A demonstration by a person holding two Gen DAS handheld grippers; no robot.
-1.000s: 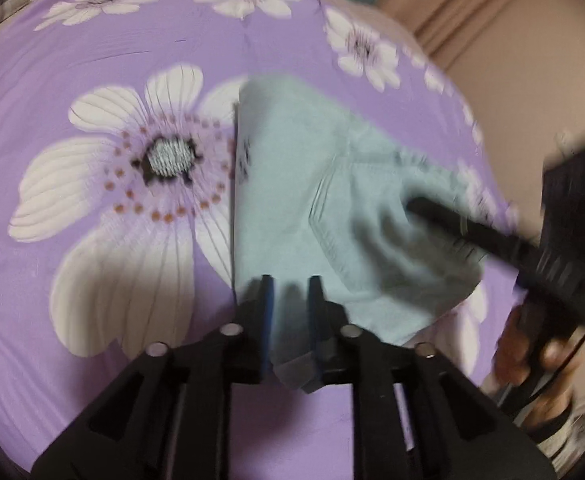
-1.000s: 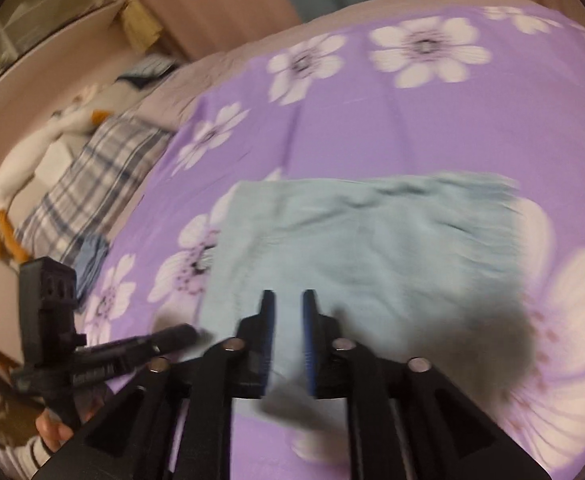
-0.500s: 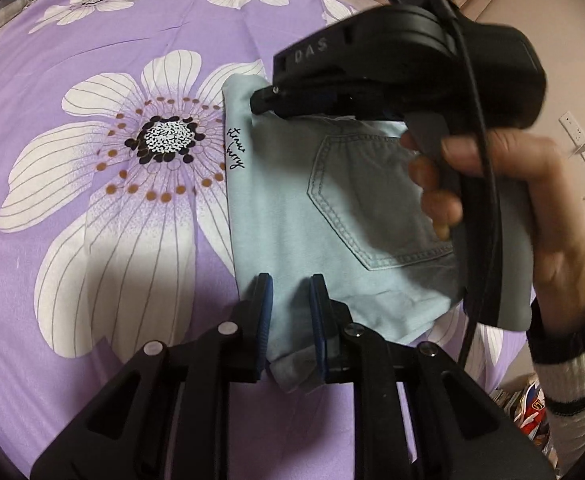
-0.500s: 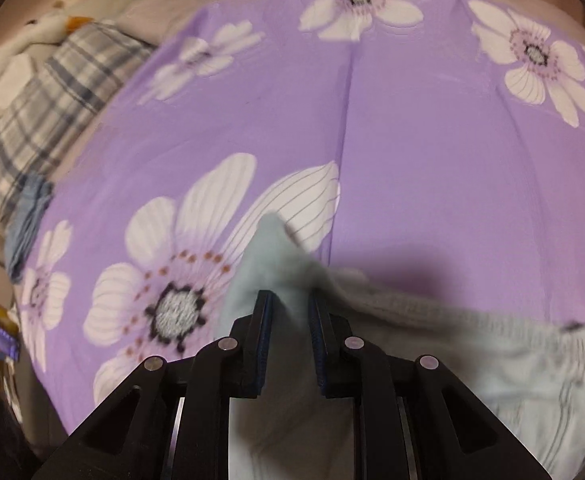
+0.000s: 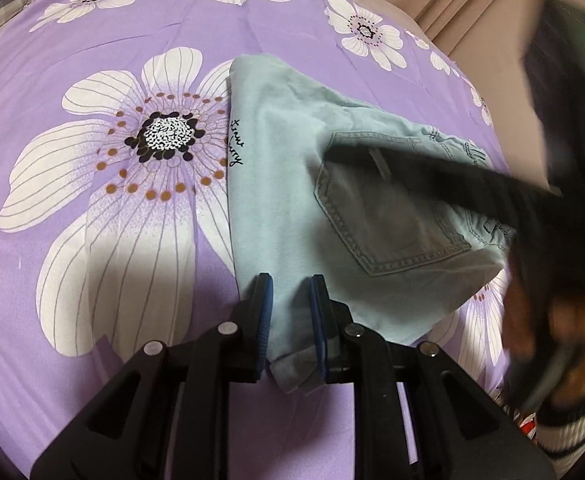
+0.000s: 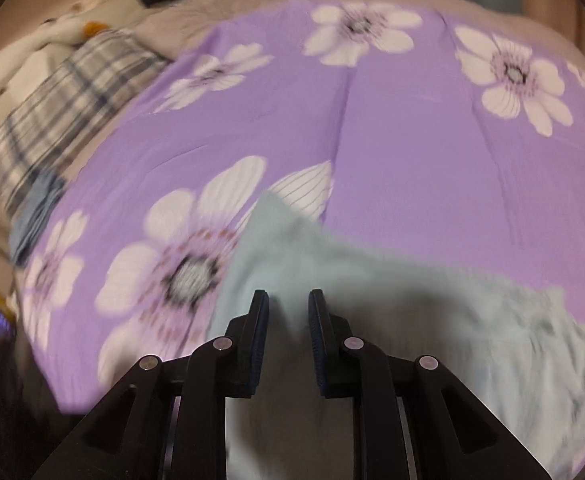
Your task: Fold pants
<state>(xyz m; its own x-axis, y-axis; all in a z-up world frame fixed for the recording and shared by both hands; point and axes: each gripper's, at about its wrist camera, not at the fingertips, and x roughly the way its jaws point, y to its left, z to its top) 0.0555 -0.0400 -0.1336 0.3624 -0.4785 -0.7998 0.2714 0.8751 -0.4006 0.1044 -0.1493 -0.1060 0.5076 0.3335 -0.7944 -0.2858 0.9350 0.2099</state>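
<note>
The pale blue denim pants (image 5: 292, 184) lie folded on the purple flowered bedsheet (image 5: 92, 60), back pocket up. My left gripper (image 5: 291, 292) is shut on the near corner of the pants, cloth bunched between its blue pads. My right gripper (image 6: 288, 308) hovers over the pants (image 6: 292, 248), its jaws a little apart with nothing clearly held; the view is blurred. In the left wrist view the right gripper (image 5: 432, 172) is a dark blur across the pocket, held by a hand (image 5: 552, 320).
A plaid pillow (image 6: 72, 92) and bedding lie at the bed's far left edge. Curtains and a wall (image 5: 472, 8) stand beyond the right side. The bedsheet (image 6: 432, 160) stretches beyond the pants.
The right gripper has swung back from above the pants' far corner to low over the pocket at the right. The left gripper keeps its hold on the near corner.
</note>
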